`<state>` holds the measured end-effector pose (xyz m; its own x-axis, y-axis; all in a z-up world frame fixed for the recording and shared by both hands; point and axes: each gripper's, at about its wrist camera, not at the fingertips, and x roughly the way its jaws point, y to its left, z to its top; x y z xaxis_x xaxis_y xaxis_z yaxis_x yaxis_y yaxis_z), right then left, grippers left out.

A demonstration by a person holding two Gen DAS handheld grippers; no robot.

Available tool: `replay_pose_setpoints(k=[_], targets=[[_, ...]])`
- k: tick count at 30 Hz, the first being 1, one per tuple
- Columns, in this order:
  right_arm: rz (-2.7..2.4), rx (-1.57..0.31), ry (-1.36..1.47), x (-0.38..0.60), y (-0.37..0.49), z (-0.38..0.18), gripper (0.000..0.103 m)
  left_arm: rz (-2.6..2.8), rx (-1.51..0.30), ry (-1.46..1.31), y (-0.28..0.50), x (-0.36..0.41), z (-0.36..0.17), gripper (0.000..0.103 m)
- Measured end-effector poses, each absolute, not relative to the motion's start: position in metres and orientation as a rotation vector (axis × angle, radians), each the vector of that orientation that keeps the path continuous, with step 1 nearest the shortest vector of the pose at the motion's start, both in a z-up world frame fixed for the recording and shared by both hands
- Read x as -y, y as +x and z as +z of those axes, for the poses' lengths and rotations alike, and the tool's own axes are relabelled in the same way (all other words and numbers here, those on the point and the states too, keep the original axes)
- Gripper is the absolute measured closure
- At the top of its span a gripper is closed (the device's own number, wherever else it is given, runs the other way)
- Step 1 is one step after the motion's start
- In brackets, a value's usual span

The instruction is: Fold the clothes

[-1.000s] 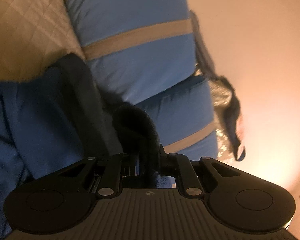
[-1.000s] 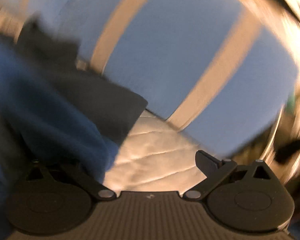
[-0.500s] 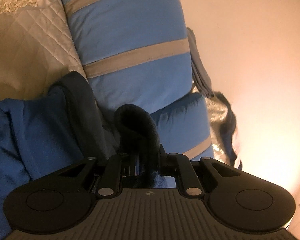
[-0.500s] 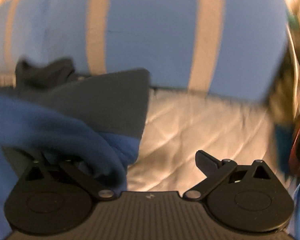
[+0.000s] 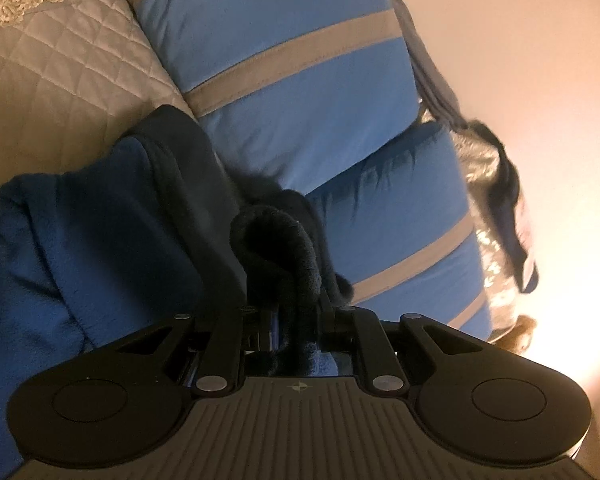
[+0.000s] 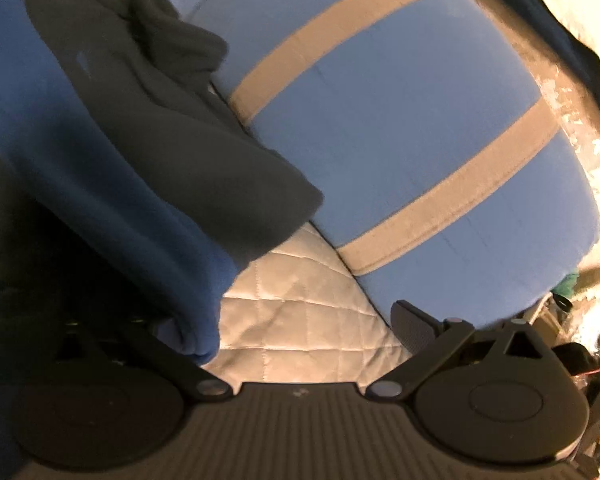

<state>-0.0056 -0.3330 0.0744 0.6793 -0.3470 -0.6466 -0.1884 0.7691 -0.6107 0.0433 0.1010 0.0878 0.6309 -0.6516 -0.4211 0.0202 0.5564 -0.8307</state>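
Fleece garment (image 5: 80,240), blue with dark trim, lies bunched on the quilted bed cover (image 5: 60,80) against the striped pillow (image 5: 292,92); soft, light and floppy, best taken at corners. Left gripper (image 5: 296,300) pinches a dark fold; right gripper (image 6: 296,332) jaws spread, blue hem draped over one
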Motion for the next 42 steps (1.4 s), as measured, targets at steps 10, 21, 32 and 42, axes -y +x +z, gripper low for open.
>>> replay_pose_setpoints(k=[10,21,32,42], targets=[[-0.012,-0.777,-0.334,0.348,-0.051,0.059,0.000,-0.456,-0.813,-0.931,0.043,-0.102,0.086,0.087],[-0.200,-0.705,-0.023,0.358,-0.034,0.022,0.000,-0.484,-0.630,-1.090,0.036,-0.128,0.096,0.087],[-0.157,-0.671,-0.312,0.345,-0.049,0.028,0.000,-0.383,-0.518,-1.202,0.038,-0.162,0.101,0.087],[-0.079,-0.680,0.108,0.399,-0.068,0.032,0.000,-0.352,-0.543,-1.161,0.038,-0.166,0.099,0.087]])
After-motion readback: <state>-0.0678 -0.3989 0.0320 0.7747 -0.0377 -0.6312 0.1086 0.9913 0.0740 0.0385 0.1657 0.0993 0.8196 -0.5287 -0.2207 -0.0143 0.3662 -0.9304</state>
